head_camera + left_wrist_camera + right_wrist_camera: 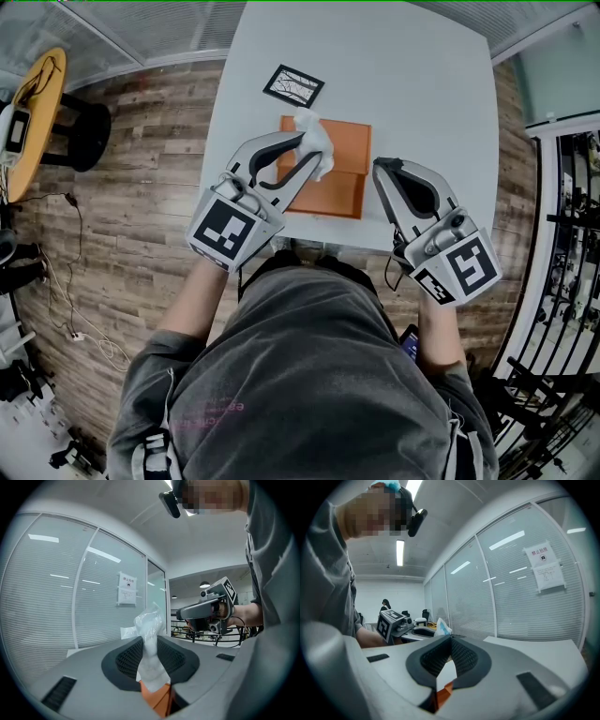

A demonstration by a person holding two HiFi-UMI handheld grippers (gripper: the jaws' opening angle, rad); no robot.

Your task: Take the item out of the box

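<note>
A flat orange box (336,192) lies on the white table (422,84) in front of me. My left gripper (305,143) is over the box's far left part, shut on a crumpled white plastic-wrapped item (317,141). In the left gripper view the item (150,634) stands up between the pads, with orange box (157,700) below it. My right gripper (379,169) is at the box's right edge, its jaws shut tip to tip with nothing clamped. In the right gripper view only a bit of orange (443,693) shows low in the gap.
A black-framed card (293,85) lies on the table beyond the box. Wooden floor surrounds the table. A round yellow side table (36,112) stands at the left, a black rack (570,234) at the right. Glass walls with blinds (51,592) close the room.
</note>
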